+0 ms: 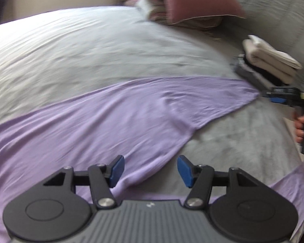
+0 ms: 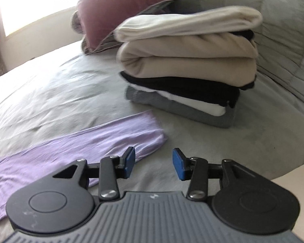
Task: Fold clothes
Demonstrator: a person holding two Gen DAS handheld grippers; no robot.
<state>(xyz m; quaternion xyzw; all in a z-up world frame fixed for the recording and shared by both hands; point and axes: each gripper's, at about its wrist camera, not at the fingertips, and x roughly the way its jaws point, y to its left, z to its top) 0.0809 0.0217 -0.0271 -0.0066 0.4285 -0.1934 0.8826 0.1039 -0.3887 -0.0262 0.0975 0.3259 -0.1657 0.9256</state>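
The bed [image 1: 75, 46], in grey sheets, fills both views ahead of the tongs; the lilac garment [image 1: 103, 121] lies spread flat on it, under and ahead of the left tongs [image 1: 151, 171] and stretching to a narrow end by the right tongs [image 2: 154, 167]; ahead and to the right of the right tongs stands a stack of folded clothes [image 2: 184, 64], white and beige over black and grey; behind it leans a maroon pillow [image 2: 119, 8]. Both tongs are spread, pinching nothing. By my judgement several pieces lie folded and stacked, while the lilac one lies open and wants folding; whether more wait out of view I cannot tell. No basket or other container shows.
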